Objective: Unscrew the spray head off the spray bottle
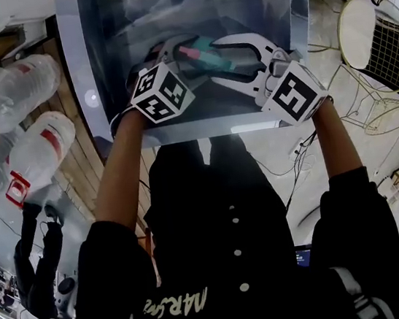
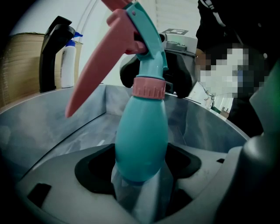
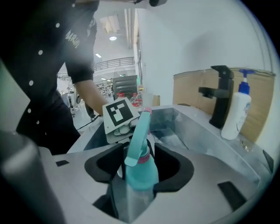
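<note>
A teal spray bottle [image 1: 206, 51] with a pink collar [image 2: 148, 87] and a pink trigger [image 2: 94, 74] hangs over the steel sink [image 1: 97, 59]. My left gripper [image 2: 140, 175] is shut on the bottle's rounded body [image 2: 142, 140], with the spray head [image 2: 146, 39] pointing up and away from it. My right gripper [image 3: 140, 168] comes from the other side. Its jaws stand open around the bottle's shoulder and collar [image 3: 142, 157], with a gap showing at each dark pad [image 3: 175, 166]. In the head view the left gripper [image 1: 181, 54] and right gripper [image 1: 224, 59] face each other across the bottle.
A black faucet [image 3: 221, 94] and a white pump bottle [image 3: 236, 113] stand on the sink's back rim. Two large clear plastic bottles [image 1: 20, 92] lie on the wooden counter at left. A wire rack [image 1: 382, 41] stands at right.
</note>
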A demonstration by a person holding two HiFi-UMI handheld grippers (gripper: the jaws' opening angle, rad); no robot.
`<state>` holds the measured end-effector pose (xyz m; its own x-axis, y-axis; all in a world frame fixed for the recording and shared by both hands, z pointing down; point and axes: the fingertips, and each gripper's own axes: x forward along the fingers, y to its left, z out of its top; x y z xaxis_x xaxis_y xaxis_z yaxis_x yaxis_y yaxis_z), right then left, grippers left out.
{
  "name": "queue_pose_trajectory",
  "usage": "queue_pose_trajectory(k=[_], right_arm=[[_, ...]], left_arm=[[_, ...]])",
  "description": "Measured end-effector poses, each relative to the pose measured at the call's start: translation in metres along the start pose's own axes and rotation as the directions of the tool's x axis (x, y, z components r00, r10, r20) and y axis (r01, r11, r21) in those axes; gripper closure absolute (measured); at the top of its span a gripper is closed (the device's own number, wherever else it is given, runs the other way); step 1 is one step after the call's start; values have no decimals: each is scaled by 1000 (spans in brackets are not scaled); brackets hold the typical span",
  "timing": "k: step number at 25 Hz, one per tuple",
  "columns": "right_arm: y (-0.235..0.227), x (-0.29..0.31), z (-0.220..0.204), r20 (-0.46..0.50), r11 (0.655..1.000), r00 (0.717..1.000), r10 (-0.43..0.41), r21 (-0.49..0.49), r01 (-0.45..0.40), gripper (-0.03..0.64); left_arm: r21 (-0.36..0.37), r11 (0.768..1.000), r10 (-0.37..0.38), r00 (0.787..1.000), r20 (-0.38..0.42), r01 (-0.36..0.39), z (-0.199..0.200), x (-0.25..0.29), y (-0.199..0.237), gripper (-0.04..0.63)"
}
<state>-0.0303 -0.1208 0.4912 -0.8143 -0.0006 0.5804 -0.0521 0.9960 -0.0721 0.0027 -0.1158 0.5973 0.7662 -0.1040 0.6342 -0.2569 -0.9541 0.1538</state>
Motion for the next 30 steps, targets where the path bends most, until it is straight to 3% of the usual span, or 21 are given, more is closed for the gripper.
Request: queue_pose_trajectory(k=[2, 5, 7, 10, 12, 13, 17, 20, 24, 28, 30], right_arm=[[5, -9, -4, -34, 997, 999, -35, 62, 37, 327], [-1, -24, -8, -64, 964, 975, -212, 153, 219, 313], [-4, -30, -7, -51, 909, 937, -345, 230, 348, 314], [3, -34, -5, -43, 802, 851, -523, 312, 509, 316], [17, -32, -2, -51, 724, 806, -589, 411, 555, 322], [24, -29, 0, -59, 702, 800, -598, 444, 557, 325], [36, -11, 11, -83, 687, 821, -565, 502, 525, 328], [26, -5, 17, -61, 674, 820, -568, 537, 507, 320], [18, -10, 16, -42, 653, 813, -580, 572, 496, 318], [20, -6, 7, -63, 639, 840, -539, 619, 456, 348], [17, -3, 5, -68, 630, 833, -549, 622, 465, 348]], left_arm=[[-2, 1000, 0, 1000, 0, 0, 0, 0, 0, 225], [-1, 1000, -1, 1000, 0, 1, 0, 0, 0, 225], [-1, 1000, -2, 1000, 1, 2, 0, 0, 0, 225], [-2, 1000, 3, 1000, 2, -3, -1, 0, 1, 225], [-4, 1000, 4, 1000, 2, -4, 0, 0, 0, 225], [-4, 1000, 4, 1000, 2, -4, 0, 0, 1, 225], [-5, 1000, 2, 1000, 6, -2, 1, 1, 1, 225], [-37, 999, 7, 1000, 21, -6, 0, -2, 6, 225], [-14, 1000, 9, 1000, 9, -9, 0, -2, 10, 225], [-20, 1000, 18, 1000, 17, -18, 0, -1, 10, 225], [-20, 1000, 19, 1000, 20, -19, 0, -1, 9, 225]])
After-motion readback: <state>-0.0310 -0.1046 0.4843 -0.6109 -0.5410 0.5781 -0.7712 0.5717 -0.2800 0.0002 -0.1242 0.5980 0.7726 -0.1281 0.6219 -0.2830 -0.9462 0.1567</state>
